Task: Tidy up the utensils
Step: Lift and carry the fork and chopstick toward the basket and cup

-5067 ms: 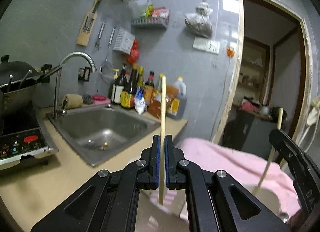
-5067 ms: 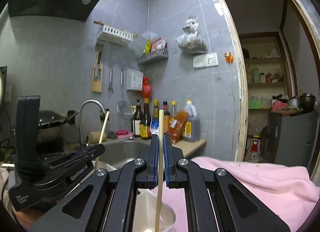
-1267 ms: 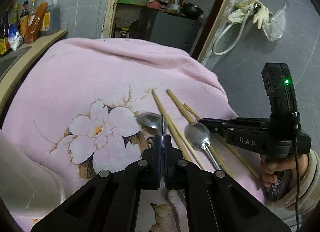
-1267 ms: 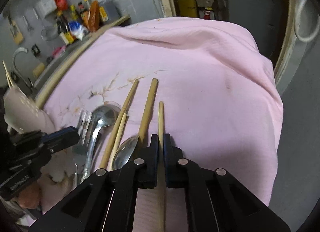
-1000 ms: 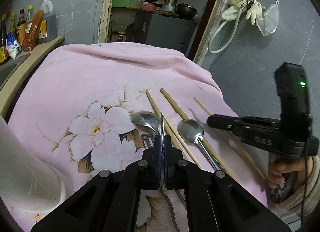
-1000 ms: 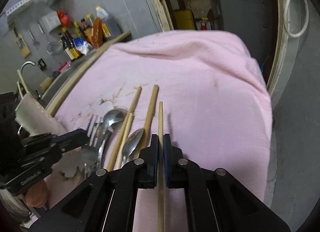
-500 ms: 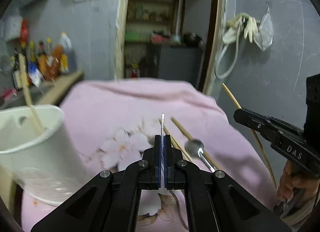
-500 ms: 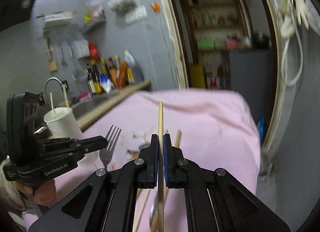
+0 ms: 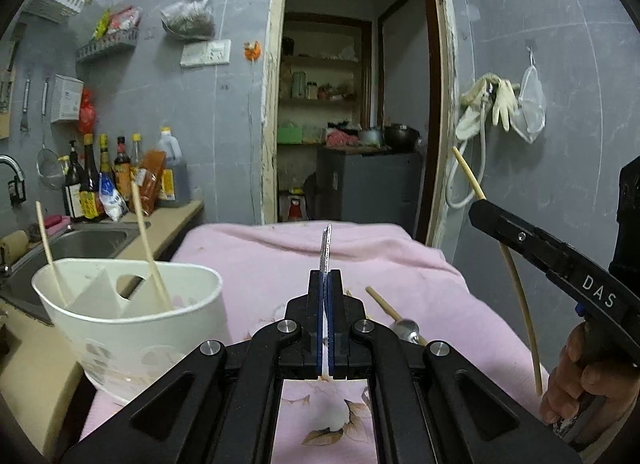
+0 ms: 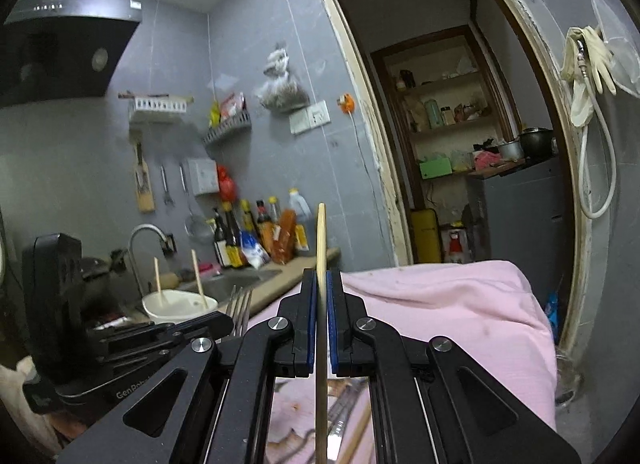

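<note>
My left gripper (image 9: 325, 278) is shut on a metal fork (image 9: 326, 248), seen edge-on and held upright above the pink flowered cloth (image 9: 280, 260). In the right wrist view the fork's tines (image 10: 239, 310) stick up from the left gripper (image 10: 218, 324). My right gripper (image 10: 321, 278) is shut on a wooden chopstick (image 10: 320, 240), held upright; the left wrist view shows that chopstick (image 9: 466, 172) and gripper (image 9: 486, 210) at the right. A white utensil holder (image 9: 128, 320) stands at the left with two chopsticks (image 9: 146, 240) in it. A spoon (image 9: 404, 328) and a chopstick (image 9: 380, 306) lie on the cloth.
A steel sink (image 9: 84, 240) with a tap (image 10: 146, 234) lies behind the holder. Sauce bottles (image 9: 120, 180) stand on the counter against the grey wall. An open doorway (image 9: 352, 104) shows shelves and a dark cabinet. Gloves and a hose (image 9: 480, 104) hang at the right.
Both grippers have lifted off the cloth and tilted up: the left with the fork, the right with a chopstick. The white holder has come closer on the left.
</note>
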`<state>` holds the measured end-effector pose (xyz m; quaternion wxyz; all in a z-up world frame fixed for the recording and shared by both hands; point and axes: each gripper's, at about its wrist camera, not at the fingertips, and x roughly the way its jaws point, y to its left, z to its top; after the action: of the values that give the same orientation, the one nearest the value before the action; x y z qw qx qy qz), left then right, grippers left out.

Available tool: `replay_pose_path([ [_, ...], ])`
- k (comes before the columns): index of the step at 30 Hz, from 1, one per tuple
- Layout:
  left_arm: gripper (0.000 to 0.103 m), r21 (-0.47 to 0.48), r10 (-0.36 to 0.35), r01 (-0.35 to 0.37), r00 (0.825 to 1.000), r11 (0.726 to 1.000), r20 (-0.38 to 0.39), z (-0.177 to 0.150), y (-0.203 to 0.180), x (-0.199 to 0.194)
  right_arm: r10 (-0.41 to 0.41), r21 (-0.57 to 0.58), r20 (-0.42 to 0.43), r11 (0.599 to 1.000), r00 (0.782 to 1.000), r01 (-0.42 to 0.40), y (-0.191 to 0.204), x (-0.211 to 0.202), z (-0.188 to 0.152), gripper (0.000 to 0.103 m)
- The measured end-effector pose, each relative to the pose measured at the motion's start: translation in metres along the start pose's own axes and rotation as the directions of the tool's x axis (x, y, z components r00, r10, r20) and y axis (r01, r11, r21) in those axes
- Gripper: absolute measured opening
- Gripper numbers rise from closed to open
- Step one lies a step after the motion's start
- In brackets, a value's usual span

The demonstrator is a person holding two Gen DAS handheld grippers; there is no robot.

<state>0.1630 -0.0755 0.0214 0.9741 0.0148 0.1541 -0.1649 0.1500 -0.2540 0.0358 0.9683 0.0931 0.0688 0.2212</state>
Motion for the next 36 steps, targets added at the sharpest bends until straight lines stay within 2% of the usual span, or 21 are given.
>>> replay_pose_path([
  [11,0.000,-0.034,0.052,-0.048,0.992,0.998,0.112,0.030,0.028,-0.038,0.089,0.057,0.108,0.994,0.990,-0.096,0.020,0.008,0.019,0.003],
  [15,0.000,-0.044,0.092,-0.087,0.985,0.995,0.147,0.042,0.043,-0.055,0.116,0.056,0.141,0.991,0.983,-0.125,0.036,0.019,0.026,0.003],
  [20,0.000,-0.065,0.171,-0.161,0.967,0.985,0.188,0.059,0.070,-0.077,0.155,0.051,0.168,0.985,0.974,-0.165,0.059,0.039,0.037,0.003],
  [23,0.000,-0.097,0.232,-0.216,0.951,0.972,0.205,0.069,0.091,-0.089,0.180,0.062,0.190,0.979,0.965,-0.195,0.069,0.052,0.044,0.003],
  [27,0.000,-0.156,0.318,-0.288,0.920,0.945,0.229,0.083,0.124,-0.105,0.229,0.078,0.219,0.965,0.948,-0.251,0.082,0.076,0.053,0.003],
  [32,0.000,-0.184,0.433,-0.396,0.865,0.900,0.254,0.092,0.153,-0.115,0.249,0.102,0.251,0.954,0.935,-0.281,0.095,0.101,0.057,0.003],
  [36,0.000,-0.205,0.503,-0.463,0.827,0.862,0.251,0.089,0.168,-0.109,0.223,0.095,0.278,0.961,0.934,-0.258,0.104,0.113,0.052,0.003],
])
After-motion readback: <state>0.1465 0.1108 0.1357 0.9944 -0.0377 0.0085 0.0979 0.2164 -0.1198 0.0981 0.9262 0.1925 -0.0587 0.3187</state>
